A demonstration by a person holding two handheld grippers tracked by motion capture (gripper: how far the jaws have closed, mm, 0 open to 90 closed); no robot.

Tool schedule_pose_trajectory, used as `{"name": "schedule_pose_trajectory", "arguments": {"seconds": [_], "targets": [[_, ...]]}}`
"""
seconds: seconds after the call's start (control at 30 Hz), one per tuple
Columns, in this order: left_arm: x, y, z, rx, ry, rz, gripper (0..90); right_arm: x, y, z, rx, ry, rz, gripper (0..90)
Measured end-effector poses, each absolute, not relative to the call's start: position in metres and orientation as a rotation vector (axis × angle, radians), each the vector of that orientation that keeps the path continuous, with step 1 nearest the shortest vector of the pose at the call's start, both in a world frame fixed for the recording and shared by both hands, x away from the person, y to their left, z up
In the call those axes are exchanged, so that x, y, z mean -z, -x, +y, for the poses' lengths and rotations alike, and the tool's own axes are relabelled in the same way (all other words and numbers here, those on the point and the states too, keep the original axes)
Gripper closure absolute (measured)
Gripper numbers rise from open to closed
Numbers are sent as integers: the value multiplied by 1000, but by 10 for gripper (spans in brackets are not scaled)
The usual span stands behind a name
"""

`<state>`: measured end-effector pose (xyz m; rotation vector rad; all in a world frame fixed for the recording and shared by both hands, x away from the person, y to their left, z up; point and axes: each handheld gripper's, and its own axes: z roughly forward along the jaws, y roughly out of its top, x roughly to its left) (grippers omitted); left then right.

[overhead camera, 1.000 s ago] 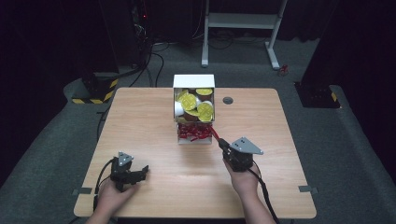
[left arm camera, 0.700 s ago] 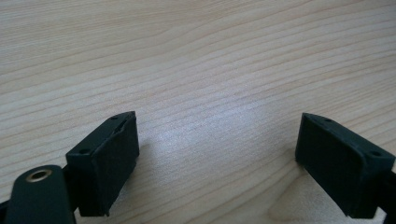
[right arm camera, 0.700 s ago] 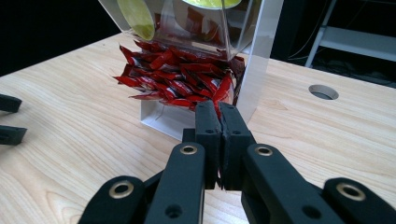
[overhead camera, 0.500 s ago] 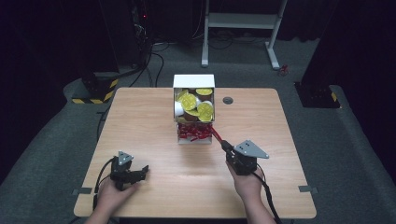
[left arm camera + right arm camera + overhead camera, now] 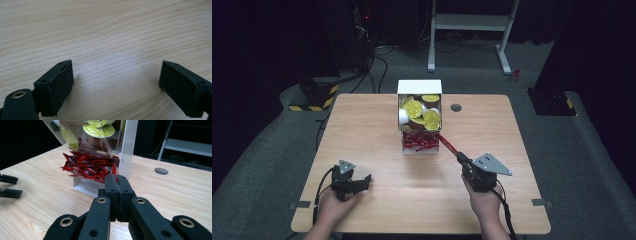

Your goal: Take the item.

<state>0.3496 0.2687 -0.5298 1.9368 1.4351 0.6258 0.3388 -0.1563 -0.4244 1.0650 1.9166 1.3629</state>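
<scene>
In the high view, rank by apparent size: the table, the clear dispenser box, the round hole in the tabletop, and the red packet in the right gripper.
1. table
2. clear dispenser box
3. red packet, a thin strip
4. round hole

The last two look close; that order is unsure.

Two black hand-held grippers, left hand-held gripper [image 5: 362,181] and right hand-held gripper [image 5: 460,157], grey three-cornered top plates, brass-ringed screw holes, trailing black cables, bare forearms

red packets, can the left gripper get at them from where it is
Probably yes: the left gripper is open, and only bare table lies between it and the packets.
</scene>
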Motion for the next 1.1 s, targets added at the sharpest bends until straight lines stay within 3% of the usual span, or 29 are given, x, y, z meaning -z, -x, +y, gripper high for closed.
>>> {"name": "schedule_pose_trajectory", "arguments": {"seconds": [1.1], "targets": [[530, -349, 269, -626, -1936, 1436, 129, 423, -344, -173, -1351, -1107, 1860, 895]]}}
